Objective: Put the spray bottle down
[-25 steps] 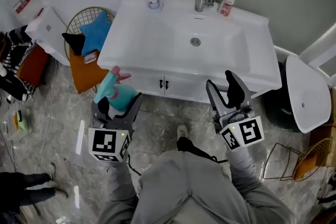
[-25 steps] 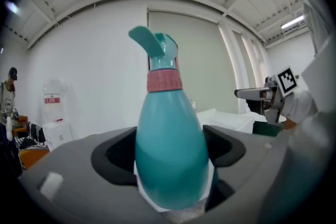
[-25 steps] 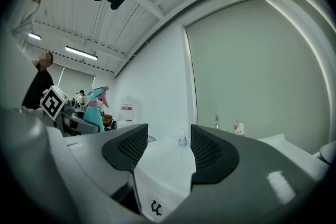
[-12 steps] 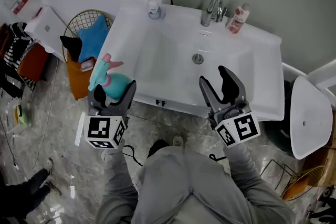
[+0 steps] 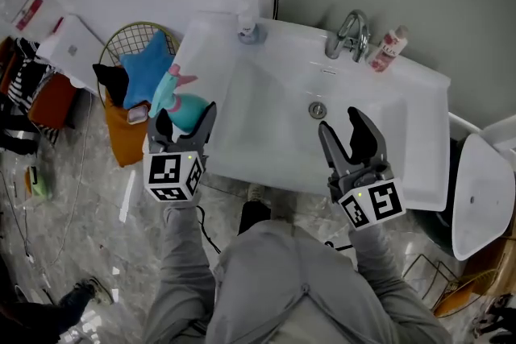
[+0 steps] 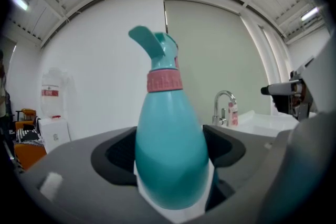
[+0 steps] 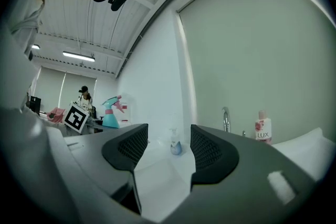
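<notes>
A teal spray bottle (image 5: 181,102) with a pink collar and trigger stands upright in my left gripper (image 5: 185,121), which is shut on its body just off the left edge of the white washbasin (image 5: 270,118). In the left gripper view the spray bottle (image 6: 170,134) fills the gap between the jaws. My right gripper (image 5: 351,135) hangs open over the basin's front right part, nothing between its fingers; in its own view the right gripper (image 7: 167,148) frames the basin top, and the spray bottle (image 7: 111,113) shows far left.
A tap (image 5: 351,30), a pink-labelled bottle (image 5: 389,48) and a small pump bottle (image 5: 249,26) stand along the basin's back. A wire basket (image 5: 133,40) with a blue star cushion sits left on the floor. A white lidded bin (image 5: 481,194) is at the right.
Both grippers have moved forward toward the basin. The left gripper carried the spray bottle up beside the basin's left edge; the right gripper now hangs over the bowl.
</notes>
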Demonstrator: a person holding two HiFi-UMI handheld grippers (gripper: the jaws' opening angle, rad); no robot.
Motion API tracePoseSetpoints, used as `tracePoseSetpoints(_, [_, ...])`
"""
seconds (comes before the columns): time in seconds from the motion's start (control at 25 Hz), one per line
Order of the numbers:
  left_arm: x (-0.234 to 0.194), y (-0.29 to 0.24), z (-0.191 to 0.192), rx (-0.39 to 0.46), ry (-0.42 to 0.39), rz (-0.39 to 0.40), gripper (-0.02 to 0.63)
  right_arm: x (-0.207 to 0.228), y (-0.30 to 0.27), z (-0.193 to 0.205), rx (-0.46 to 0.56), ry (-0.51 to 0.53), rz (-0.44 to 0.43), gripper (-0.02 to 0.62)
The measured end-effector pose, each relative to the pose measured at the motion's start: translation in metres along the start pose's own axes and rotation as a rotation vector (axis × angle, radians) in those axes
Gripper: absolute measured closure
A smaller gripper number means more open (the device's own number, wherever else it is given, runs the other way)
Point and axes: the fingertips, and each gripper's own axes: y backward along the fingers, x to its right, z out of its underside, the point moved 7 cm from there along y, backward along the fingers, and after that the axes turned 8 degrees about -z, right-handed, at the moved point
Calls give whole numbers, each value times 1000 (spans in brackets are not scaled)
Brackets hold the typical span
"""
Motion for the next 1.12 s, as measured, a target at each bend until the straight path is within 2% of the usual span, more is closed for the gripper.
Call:
tracePoseSetpoints(0.16, [-21, -42, 28, -12, 37, -7, 173, 9, -27, 8, -7, -5, 26, 360])
tracePoseSetpoints(0.28, [-31, -67, 56, -47, 34, 0, 173, 15, -46, 12, -15, -5, 44, 360])
tracePoseSetpoints(0.52, [-41, -89, 100, -84, 34, -3, 175, 15, -73, 20, -44, -1, 44, 360])
tracePoseSetpoints(1.0, [-45, -102, 119, -70, 38, 18, 175, 5, -104, 35, -82, -6, 17, 360])
tracePoseSetpoints(1.12, [-43, -106, 123, -91, 29, 23, 175, 6, -107, 35, -82, -5, 20, 360])
